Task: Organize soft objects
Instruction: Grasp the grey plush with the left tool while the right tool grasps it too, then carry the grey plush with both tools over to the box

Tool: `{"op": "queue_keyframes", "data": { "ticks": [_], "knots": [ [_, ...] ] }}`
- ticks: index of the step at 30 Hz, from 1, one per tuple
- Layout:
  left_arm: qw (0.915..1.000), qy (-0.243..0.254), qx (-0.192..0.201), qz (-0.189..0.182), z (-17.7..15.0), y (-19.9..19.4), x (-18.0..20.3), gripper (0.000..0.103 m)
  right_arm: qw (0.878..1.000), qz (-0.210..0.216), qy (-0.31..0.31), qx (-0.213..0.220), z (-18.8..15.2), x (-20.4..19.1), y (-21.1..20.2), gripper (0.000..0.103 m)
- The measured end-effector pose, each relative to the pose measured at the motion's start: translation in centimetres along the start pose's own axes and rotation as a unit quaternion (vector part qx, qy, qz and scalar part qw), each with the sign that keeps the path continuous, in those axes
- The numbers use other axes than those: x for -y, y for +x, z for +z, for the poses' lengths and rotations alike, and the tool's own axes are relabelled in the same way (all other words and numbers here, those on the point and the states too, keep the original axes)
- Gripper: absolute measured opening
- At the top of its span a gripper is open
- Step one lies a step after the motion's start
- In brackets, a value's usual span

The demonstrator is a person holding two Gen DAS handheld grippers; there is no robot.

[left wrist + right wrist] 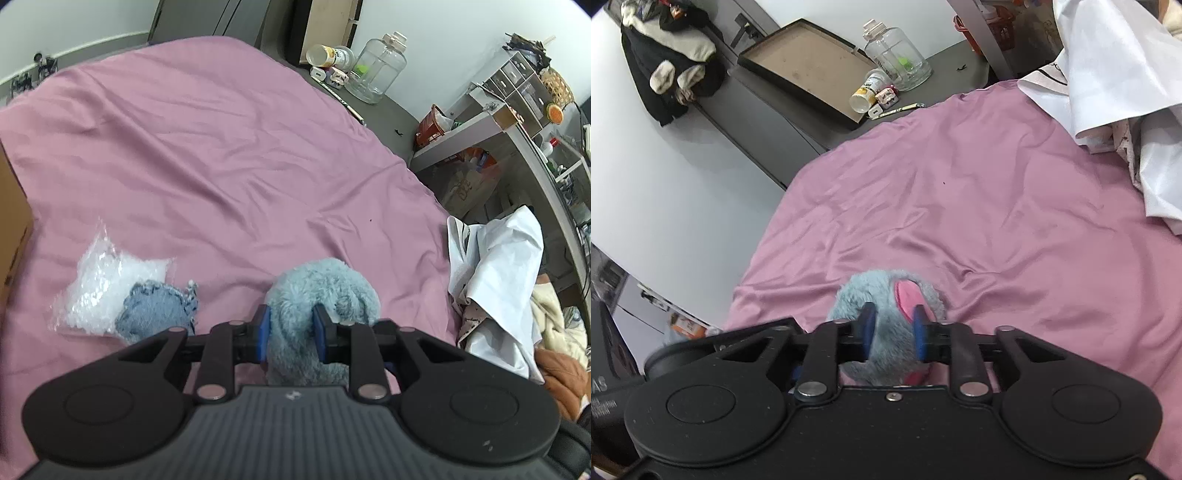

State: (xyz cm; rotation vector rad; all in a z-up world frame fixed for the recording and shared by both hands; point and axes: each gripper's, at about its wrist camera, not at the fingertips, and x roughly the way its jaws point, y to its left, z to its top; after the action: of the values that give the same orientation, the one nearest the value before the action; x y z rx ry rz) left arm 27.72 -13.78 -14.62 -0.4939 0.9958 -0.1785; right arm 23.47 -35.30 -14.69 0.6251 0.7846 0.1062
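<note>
Two grippers are each closed on pale blue fluffy plush over a wide pink bedsheet (207, 147). The left gripper (293, 328) points forward and slightly down along the bed, its blue-padded jaws pressed into the sides of a blue plush toy (325, 291) that bulges out above and below them. The right gripper (894, 332) is tilted, so the room leans in its view, and its jaws clamp blue fur with a pink patch (908, 297) showing between them. Whether both grippers hold one and the same toy cannot be told, since neither camera shows the other gripper.

On the sheet to the left of the left gripper lie a clear plastic bag of white filling (107, 284) and, touching its near edge, a scrap of blue denim-like cloth (155, 314), partly hidden behind the gripper's arm. At the bed's right edge a white sheet or bag (495, 280) is crumpled and cut off by the frame. On the grey surface beyond the bed stands a large clear jar (378, 68); the small items beside it are too small to make out.
</note>
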Motion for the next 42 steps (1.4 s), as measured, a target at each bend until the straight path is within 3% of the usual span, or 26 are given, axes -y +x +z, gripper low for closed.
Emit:
{"op": "queue_keyframes", "data": {
  "ticks": [7, 16, 25, 33, 42],
  "knots": [
    [0.9998, -0.016, -0.008, -0.002, -0.1, 0.0, -0.8, 0.022, 1.000, -0.005, -0.008, -0.022, -1.0, 0.6, 2.0, 0.030],
    [0.9999, -0.012, -0.008, -0.004, -0.1, -0.4, -0.8, 0.019, 0.996, -0.022, -0.087, -0.028, -1.6, -1.3, 1.5, 0.022],
    [0.9998, 0.006, 0.010, -0.014, 0.0, -4.4, -0.6, 0.017, 0.996, -0.006, -0.083, -0.017, -1.1, -2.6, -0.8, 0.019],
    [0.9996, 0.008, 0.028, -0.006, 0.5, -8.4, -1.7, 0.017, 0.994, 0.039, -0.099, 0.004, -2.2, -5.0, -2.4, 0.019],
    [0.9990, 0.011, 0.041, -0.015, 0.7, -11.9, -2.6, 0.017, 0.992, 0.044, -0.117, 0.012, -2.6, -8.1, -4.4, 0.019]
  ]
}}
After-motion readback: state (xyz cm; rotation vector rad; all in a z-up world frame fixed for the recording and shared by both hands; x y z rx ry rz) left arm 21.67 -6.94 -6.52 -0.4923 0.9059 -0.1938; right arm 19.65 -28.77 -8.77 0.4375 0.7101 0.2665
